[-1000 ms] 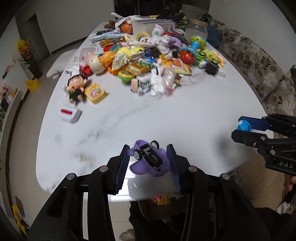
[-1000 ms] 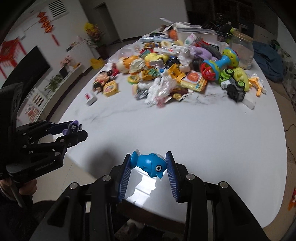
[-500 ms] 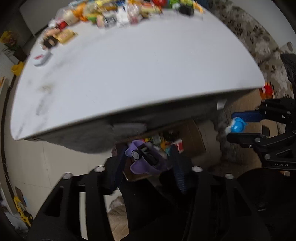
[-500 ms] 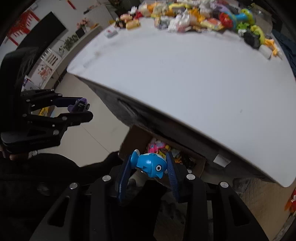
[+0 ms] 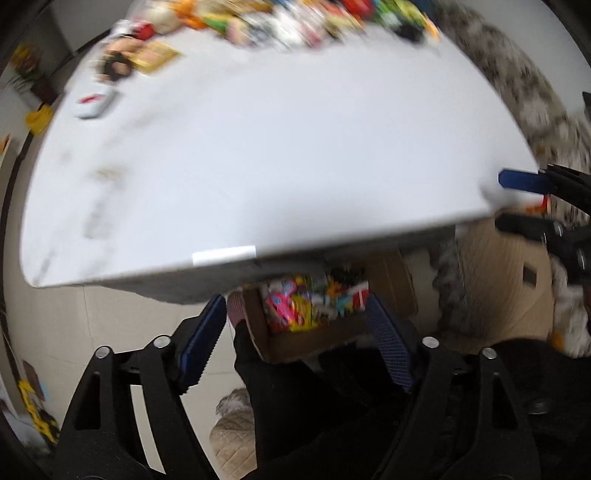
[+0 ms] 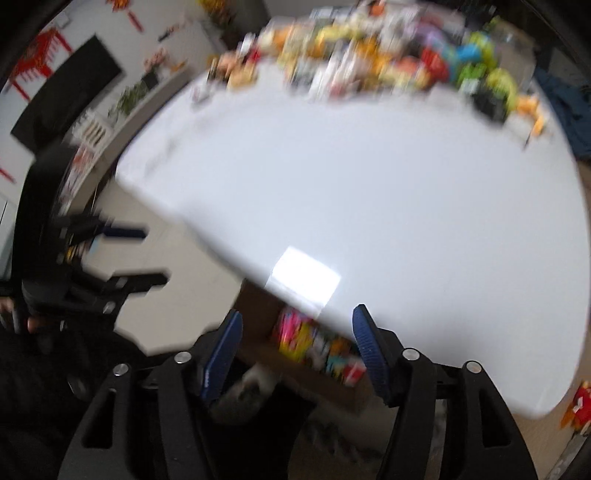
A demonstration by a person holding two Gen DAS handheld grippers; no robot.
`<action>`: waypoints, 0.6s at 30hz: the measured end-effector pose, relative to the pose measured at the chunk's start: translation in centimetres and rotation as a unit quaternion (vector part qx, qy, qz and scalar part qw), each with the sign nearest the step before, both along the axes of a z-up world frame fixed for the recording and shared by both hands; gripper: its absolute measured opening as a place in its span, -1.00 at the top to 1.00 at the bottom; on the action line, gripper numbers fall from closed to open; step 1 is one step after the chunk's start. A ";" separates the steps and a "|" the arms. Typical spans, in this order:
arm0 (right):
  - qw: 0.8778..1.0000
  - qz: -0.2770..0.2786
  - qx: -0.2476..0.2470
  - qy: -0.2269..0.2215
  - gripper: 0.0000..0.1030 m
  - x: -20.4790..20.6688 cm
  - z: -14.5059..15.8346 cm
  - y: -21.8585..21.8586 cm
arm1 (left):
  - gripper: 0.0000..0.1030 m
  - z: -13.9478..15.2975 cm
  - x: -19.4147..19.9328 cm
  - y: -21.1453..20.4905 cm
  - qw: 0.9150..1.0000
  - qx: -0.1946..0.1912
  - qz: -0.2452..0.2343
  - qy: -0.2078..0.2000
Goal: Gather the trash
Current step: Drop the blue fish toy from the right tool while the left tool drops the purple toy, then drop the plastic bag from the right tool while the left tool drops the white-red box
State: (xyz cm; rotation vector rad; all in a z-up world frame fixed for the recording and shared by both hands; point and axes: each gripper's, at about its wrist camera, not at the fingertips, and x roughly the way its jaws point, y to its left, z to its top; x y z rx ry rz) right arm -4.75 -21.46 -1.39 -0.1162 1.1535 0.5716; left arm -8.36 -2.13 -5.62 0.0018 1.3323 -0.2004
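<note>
Both views are motion-blurred. My left gripper (image 5: 295, 328) is open and empty, just off the near edge of the white table (image 5: 277, 147), above a cardboard box (image 5: 314, 343) on the floor that holds colourful toys and wrappers. My right gripper (image 6: 295, 332) is open and empty too, over the same box (image 6: 306, 373) below the table edge (image 6: 369, 184). A pile of toys and wrappers (image 5: 295, 18) lies at the table's far end and also shows in the right wrist view (image 6: 369, 62). Each gripper shows in the other's view: the right one (image 5: 524, 206), the left one (image 6: 125, 258).
A doll (image 5: 118, 62) and a small white box (image 5: 92, 105) lie at the table's far left. A patterned sofa (image 5: 517, 85) runs along the right. A second cardboard box (image 5: 506, 280) stands on the floor at right. My dark-clothed legs fill the bottom.
Both grippers have opened: the purple toy car has left the left one and the blue fish toy the right one. Both views have tilted up towards the table.
</note>
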 end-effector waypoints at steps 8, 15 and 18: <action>0.992 -0.119 0.038 -0.034 -0.26 15.9 0.1 5.6 | -0.56 2.6 4.4 6.5 0.996 0.031 0.065 -0.049; 0.985 -0.173 -0.010 0.008 0.34 22.8 -3.9 8.4 | -0.56 2.4 7.4 10.7 0.993 0.047 0.079 -0.071; 0.985 -0.171 0.013 -0.003 0.46 21.7 -2.3 7.6 | -0.56 2.1 9.0 12.8 0.992 0.043 0.094 -0.076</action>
